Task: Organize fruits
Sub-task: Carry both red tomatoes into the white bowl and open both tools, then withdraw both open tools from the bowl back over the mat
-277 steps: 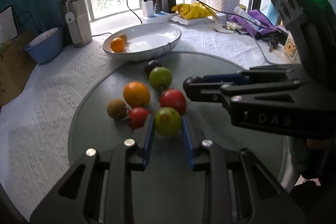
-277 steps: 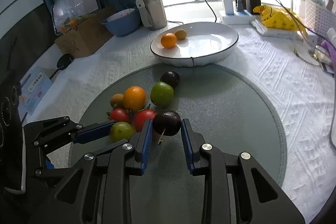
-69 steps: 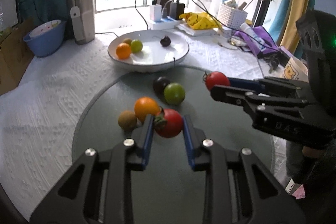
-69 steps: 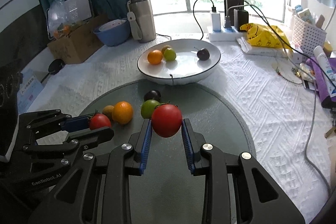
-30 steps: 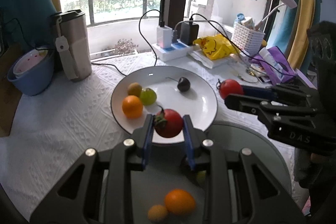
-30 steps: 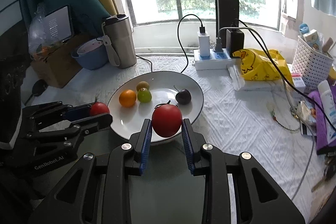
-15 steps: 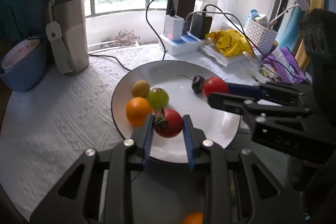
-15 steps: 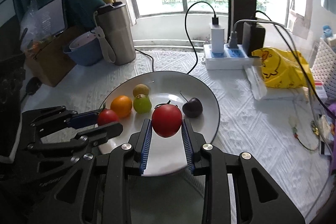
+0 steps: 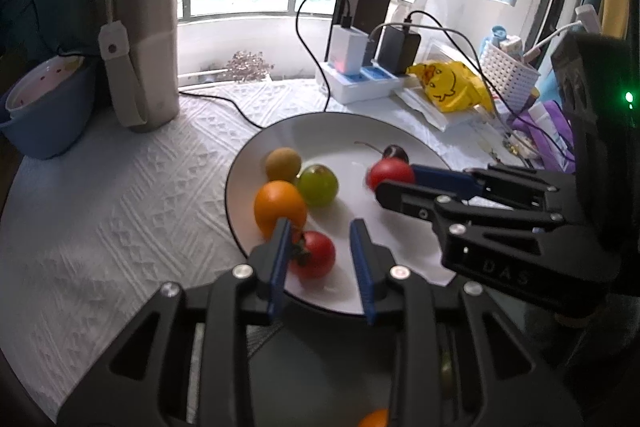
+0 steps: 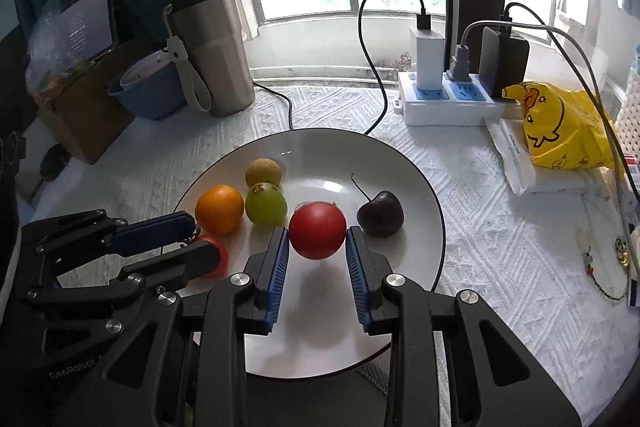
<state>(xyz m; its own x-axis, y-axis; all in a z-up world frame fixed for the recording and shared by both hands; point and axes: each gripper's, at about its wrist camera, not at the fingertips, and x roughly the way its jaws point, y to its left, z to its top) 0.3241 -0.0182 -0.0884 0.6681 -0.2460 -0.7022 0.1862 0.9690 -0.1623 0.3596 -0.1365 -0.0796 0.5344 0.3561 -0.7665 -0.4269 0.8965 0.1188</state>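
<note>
Over the near part of the white plate [image 9: 380,131], my left gripper [image 9: 320,251] has its jaws opening. A small red tomato [image 9: 314,254] lies on the plate between them, against the left pad, with a gap to the right pad. My right gripper [image 10: 316,241] is shut on a larger red tomato [image 10: 317,230] held just above the plate [image 10: 320,155]. An orange [image 10: 220,209], a green fruit [image 10: 266,203], a yellow-brown fruit [image 10: 263,173] and a dark cherry [image 10: 380,213] lie in the plate.
Behind the plate stand a steel tumbler [image 9: 140,51], a blue bowl [image 9: 40,111], a power strip [image 9: 356,83] with trailing cables, a yellow bag [image 9: 448,87] and a white basket [image 9: 508,75]. An orange [image 9: 374,419] lies on the grey mat near me.
Both grippers came forward and down over the plate with their tomatoes. The left jaws have widened, and their tomato now rests on the plate. The right grip is unchanged.
</note>
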